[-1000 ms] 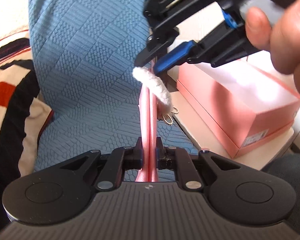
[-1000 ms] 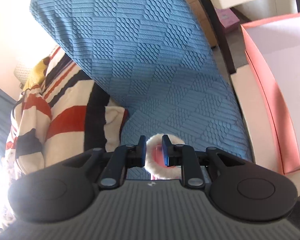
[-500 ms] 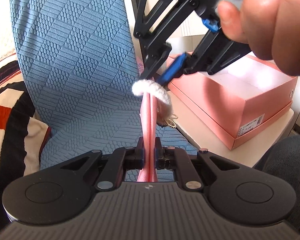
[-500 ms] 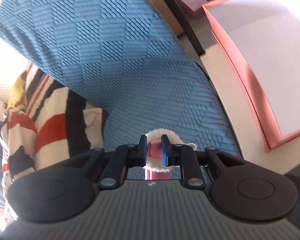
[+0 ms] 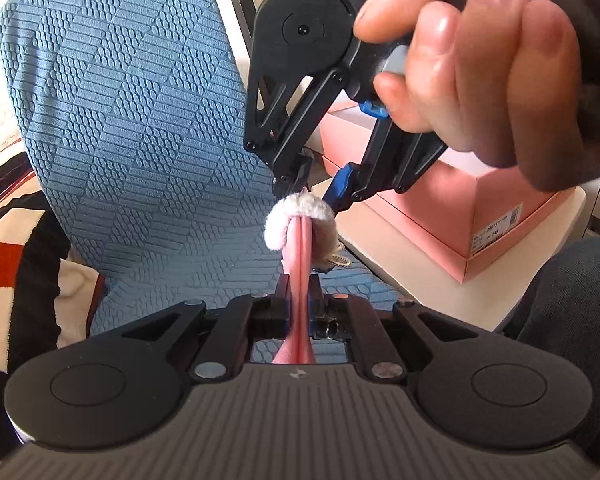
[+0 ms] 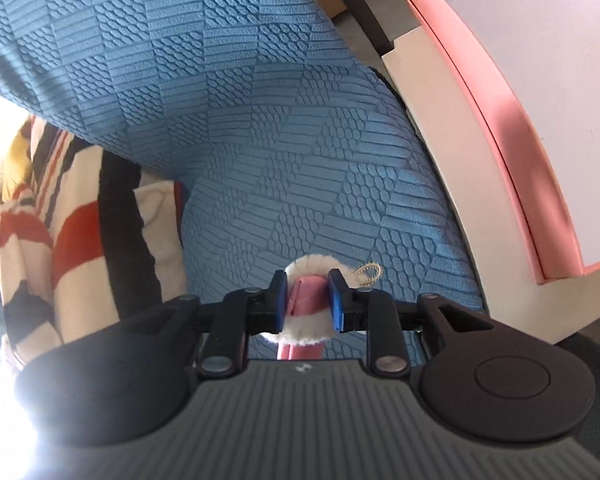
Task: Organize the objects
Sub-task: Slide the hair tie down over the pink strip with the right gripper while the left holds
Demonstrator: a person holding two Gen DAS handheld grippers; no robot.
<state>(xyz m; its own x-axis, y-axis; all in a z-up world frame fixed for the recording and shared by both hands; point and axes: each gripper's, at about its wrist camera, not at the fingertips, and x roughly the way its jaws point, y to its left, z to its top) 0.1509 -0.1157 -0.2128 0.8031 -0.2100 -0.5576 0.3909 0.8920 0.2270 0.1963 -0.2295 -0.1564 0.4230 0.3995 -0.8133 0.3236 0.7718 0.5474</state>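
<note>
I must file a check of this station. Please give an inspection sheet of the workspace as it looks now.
Surface: white table, beside blue chair.
Job's things: pink fleece item with white fluffy cuff; pink box on the table.
Clutter: striped blanket.
Grippers: left gripper shut on the pink strip; right gripper just opening, jaws around the cuff.
Cables: nothing seen.
Surroundings: person's hand.

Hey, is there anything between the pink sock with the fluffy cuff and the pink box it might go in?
Nothing visible. The sock is held over the blue chair, and the box sits just beside it on the white table.
</note>
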